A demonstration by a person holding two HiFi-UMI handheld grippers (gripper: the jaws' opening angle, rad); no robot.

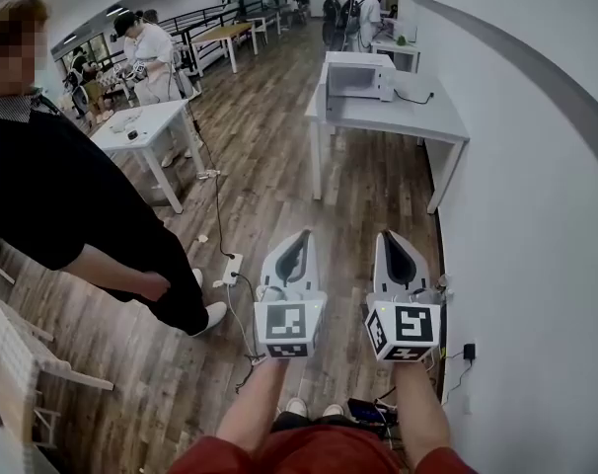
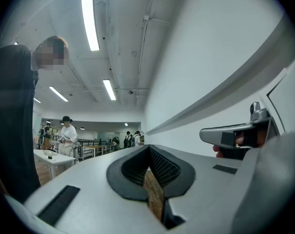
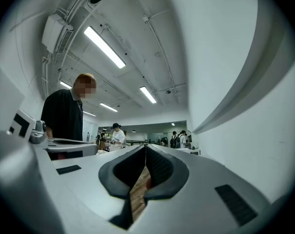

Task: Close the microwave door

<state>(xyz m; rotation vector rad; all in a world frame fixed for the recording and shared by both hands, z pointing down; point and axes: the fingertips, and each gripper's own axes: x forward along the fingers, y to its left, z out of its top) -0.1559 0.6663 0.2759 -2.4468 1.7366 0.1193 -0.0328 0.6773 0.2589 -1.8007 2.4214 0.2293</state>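
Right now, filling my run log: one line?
left claw: shut, empty | right claw: shut, empty | microwave: far ahead on table

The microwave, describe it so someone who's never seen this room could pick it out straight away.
Follow the white wall on the right of the head view to the white table against it. The microwave sits at that table's far left end. It is the only boxy white appliance there, door swung open, a black cable lying beside it.

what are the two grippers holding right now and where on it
Nothing. The left gripper and right gripper are both shut and empty, far from the microwave.
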